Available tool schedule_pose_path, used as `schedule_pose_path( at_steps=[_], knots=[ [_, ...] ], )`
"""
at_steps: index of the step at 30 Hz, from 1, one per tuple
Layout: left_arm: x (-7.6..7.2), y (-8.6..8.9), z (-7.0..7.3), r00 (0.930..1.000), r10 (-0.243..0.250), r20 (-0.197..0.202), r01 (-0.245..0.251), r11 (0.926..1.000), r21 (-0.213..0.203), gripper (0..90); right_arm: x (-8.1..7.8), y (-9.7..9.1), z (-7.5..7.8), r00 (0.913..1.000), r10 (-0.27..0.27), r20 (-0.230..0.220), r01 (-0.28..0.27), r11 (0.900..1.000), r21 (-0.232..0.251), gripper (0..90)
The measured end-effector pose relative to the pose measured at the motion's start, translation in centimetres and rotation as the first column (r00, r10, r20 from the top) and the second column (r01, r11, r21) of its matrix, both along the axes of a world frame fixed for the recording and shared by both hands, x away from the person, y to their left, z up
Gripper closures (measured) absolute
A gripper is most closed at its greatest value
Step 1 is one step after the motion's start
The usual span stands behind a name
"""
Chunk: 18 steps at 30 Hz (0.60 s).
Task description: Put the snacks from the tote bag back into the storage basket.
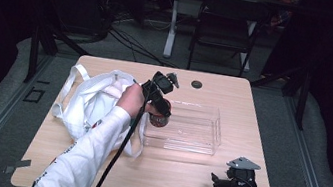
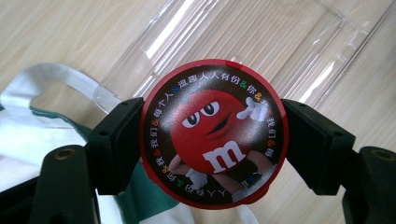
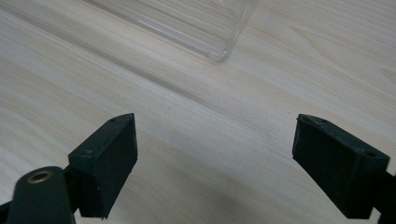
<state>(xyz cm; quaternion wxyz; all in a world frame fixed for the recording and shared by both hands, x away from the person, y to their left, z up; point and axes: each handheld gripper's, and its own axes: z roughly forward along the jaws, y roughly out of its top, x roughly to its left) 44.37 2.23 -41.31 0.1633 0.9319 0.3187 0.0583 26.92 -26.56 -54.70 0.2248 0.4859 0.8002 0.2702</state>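
A round red candy tin with a cartoon candy figure on its lid sits between the jaws of my left gripper, which is shut on its sides. In the high view that left gripper holds the tin over the left end of a clear plastic tray. The tray's clear wall lies just beyond the tin. My right gripper stands open over bare wood, nothing between its jaws. It rests near the table's front right edge.
A white cloth bag with green trim lies on the left of the wooden table, touching the tray's left side. A dark round grommet sits near the far edge. A chair stands beyond the table.
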Motion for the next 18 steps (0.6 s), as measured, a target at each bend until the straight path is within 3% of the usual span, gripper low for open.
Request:
schedule_pose_path(
  at_steps=[18],
  knots=[
    [0.0, -0.1, -2.2, 0.9995, 0.001, -0.031, -0.001, 0.9999, 0.011, 26.0, 0.0, 0.0, -0.1, 1.0000, -0.002, 0.002, 0.002, 0.9999, 0.010, 13.6]
  ],
)
